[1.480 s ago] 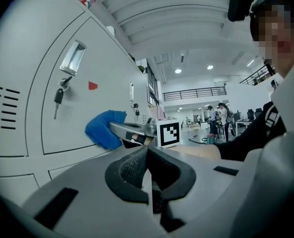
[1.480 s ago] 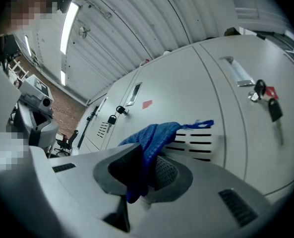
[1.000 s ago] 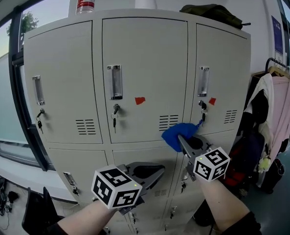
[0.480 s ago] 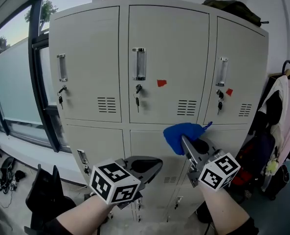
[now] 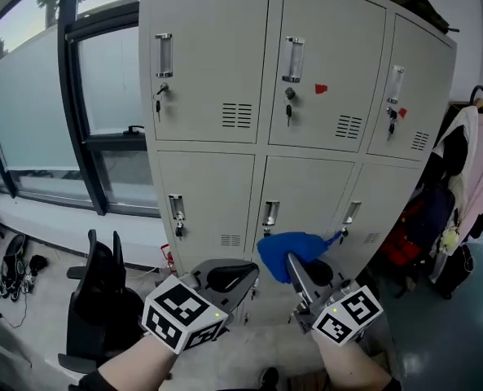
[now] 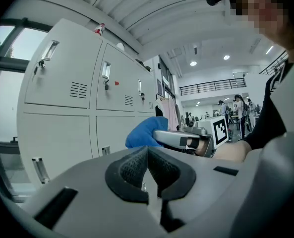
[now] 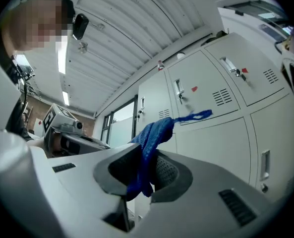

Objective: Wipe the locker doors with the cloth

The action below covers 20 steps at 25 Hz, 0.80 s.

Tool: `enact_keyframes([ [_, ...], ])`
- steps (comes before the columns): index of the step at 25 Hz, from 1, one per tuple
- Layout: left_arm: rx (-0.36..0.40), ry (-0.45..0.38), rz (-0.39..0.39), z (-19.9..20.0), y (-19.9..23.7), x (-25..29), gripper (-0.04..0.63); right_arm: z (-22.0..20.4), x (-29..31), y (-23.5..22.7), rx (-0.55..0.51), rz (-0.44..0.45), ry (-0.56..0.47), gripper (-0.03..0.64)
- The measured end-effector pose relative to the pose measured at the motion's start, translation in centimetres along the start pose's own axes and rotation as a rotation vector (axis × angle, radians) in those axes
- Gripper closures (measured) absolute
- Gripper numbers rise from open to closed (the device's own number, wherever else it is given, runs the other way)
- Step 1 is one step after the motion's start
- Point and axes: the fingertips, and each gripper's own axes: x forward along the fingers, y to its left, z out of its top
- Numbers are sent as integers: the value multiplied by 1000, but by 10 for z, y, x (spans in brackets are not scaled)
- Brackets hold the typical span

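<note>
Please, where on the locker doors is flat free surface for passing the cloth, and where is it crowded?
Free for the cloth: the lower left door right of its handle, and the upper left door above its vent. Crowded: around the keys, and by the clothes at far right.

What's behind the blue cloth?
The lower middle locker door; its handle shows just above the blue cloth. The cloth, pinched in the right tool, covers the door's lower part, so nothing there can be seen.
</note>
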Motion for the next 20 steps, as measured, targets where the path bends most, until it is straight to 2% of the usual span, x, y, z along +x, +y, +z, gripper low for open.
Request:
enact_keyframes([
  [4,-48,12,1,-34,-14,-40,589,-34,-11,53,-12,-10,69,569],
  [9,-104,12,21,-56,-35,-65,589,-56,-26,88,13,25,114,569],
  [14,-160,7,61,-59,-52,-71,589,-60,-40,92,74,81,134,569],
  [20,-164,-18,80,-48,-67,-61,589,-45,-55,82,76,113,116,569],
])
